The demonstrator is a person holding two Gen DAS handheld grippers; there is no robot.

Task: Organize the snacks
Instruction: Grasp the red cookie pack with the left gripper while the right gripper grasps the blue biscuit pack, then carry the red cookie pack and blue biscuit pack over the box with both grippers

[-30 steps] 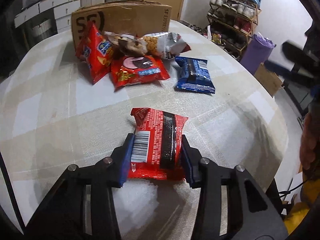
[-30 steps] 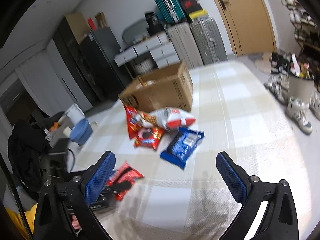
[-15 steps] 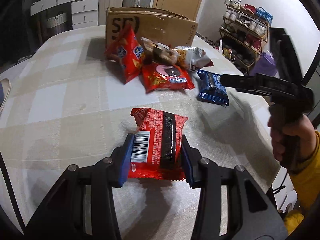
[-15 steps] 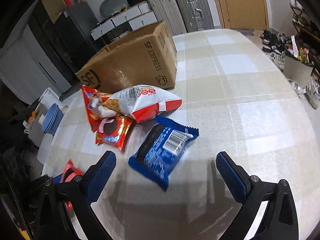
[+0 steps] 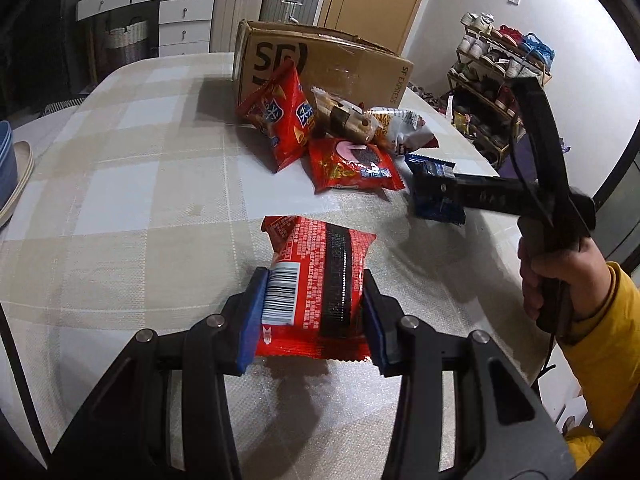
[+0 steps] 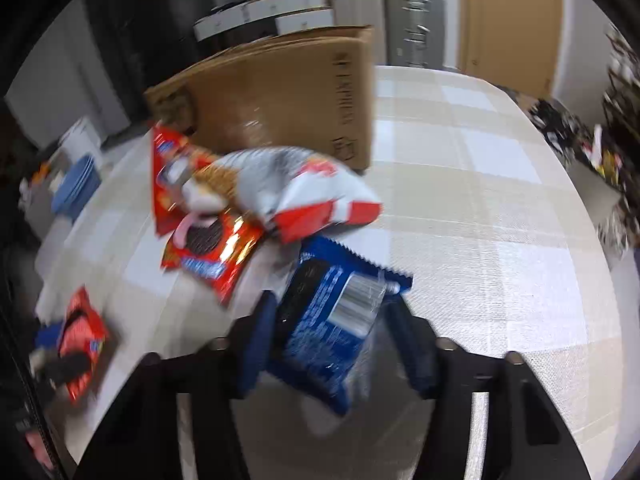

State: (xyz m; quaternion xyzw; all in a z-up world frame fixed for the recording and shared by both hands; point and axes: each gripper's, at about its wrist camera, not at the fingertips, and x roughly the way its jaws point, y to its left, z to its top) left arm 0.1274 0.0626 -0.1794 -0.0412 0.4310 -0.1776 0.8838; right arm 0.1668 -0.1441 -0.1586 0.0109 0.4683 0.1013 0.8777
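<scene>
My left gripper (image 5: 312,312) is shut on a red snack pack (image 5: 320,276) with a barcode, held low over the checked tablecloth (image 5: 140,200). My right gripper (image 6: 334,340) straddles a blue cookie pack (image 6: 332,320); its jaws are closing, and both pads touch the pack's sides. In the left wrist view, a hand in a yellow sleeve (image 5: 560,280) holds that right gripper (image 5: 436,196) down on the blue cookie pack (image 5: 428,168). The right wrist view is blurred and shows the red snack pack (image 6: 80,340) at its lower left.
A cardboard box (image 5: 320,68) stands at the table's far side. Before it lie a red chip bag (image 5: 284,120), a white bag (image 5: 400,128) and a red cookie pack (image 5: 352,168). Blue bowls (image 5: 6,168) sit off the left edge; a shoe rack (image 5: 500,72) stands at the right.
The right gripper came down over the blue cookie pack and its wide jaws narrowed onto it. The left gripper drifted a little with the red pack still in its hold.
</scene>
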